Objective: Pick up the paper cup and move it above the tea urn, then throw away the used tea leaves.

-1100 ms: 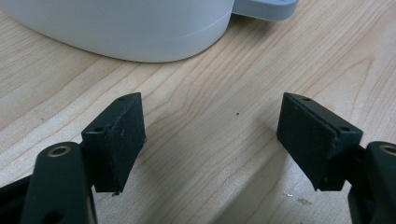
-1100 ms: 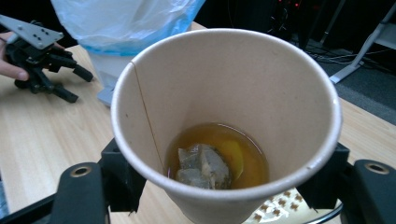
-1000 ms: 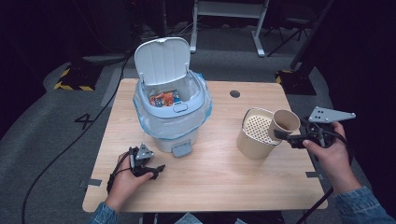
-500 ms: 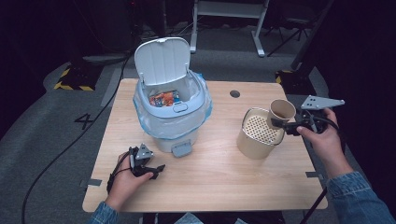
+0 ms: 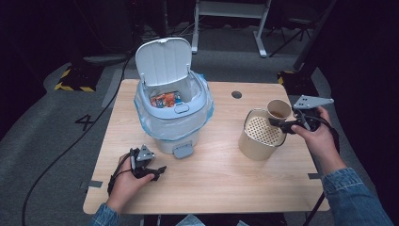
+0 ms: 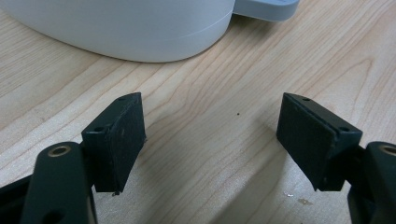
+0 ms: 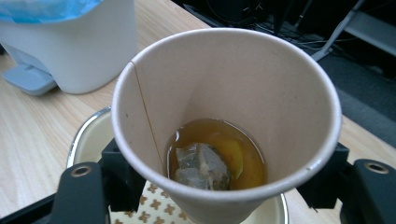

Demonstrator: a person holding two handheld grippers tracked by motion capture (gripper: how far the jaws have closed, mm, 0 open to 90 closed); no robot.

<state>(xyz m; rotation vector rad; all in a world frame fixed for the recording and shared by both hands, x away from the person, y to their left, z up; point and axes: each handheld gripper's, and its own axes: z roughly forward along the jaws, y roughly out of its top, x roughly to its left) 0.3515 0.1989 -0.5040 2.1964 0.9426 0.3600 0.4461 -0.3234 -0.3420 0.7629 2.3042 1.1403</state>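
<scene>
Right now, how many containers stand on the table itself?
2: the pedal bin with its lid up at the left, and the beige strainer bucket at the right. The paper cup is held above the bucket by the right gripper.

A wooden table [image 5: 216, 188] on grey floor [image 5: 56, 117]; the room beyond seems dark.

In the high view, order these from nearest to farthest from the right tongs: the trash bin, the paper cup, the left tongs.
1. paper cup, held in the right tongs, table's right side.
2. trash bin, middle, lid open.
3. left tongs, near left edge.
</scene>
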